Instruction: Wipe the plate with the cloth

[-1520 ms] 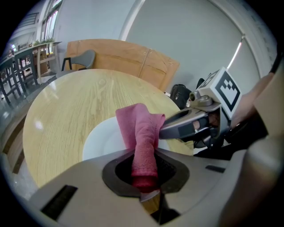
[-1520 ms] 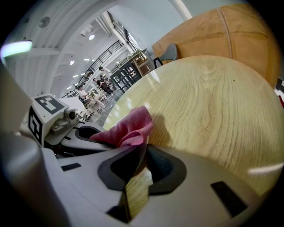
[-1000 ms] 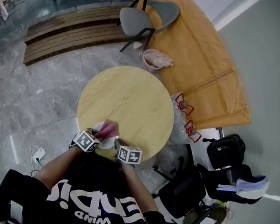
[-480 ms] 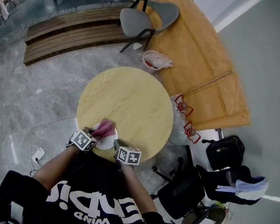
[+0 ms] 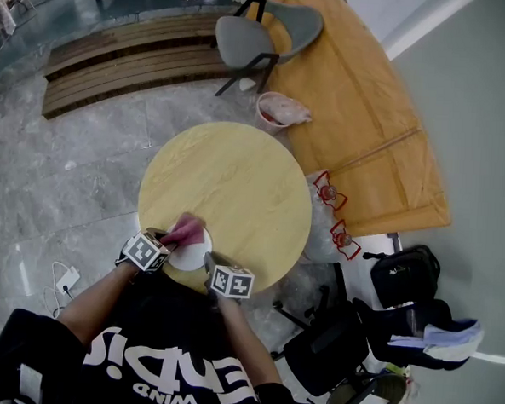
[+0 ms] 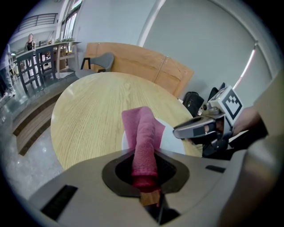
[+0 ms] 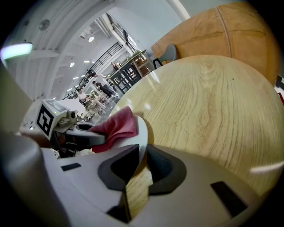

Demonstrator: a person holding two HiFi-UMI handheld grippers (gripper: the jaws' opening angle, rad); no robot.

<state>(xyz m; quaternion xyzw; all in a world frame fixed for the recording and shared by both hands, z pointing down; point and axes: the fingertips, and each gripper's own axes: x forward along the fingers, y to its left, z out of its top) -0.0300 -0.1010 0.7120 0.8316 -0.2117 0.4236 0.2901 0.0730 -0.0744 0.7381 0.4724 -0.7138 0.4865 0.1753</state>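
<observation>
White round plate (image 5: 194, 258) lies at the near edge of the round pale wooden table (image 5: 237, 179), its near rim pinched between the right gripper's (image 5: 208, 262) jaws, while the left gripper's (image 5: 171, 242) jaws clamp a rolled pink cloth (image 5: 185, 231) lying over the plate's left edge, broad tabletop stretching beyond

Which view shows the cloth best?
Left gripper view: the cloth fills the centre, clamped in the left gripper and draped onto the plate. Right gripper view shows one red fold; head view only a small pink patch.
</observation>
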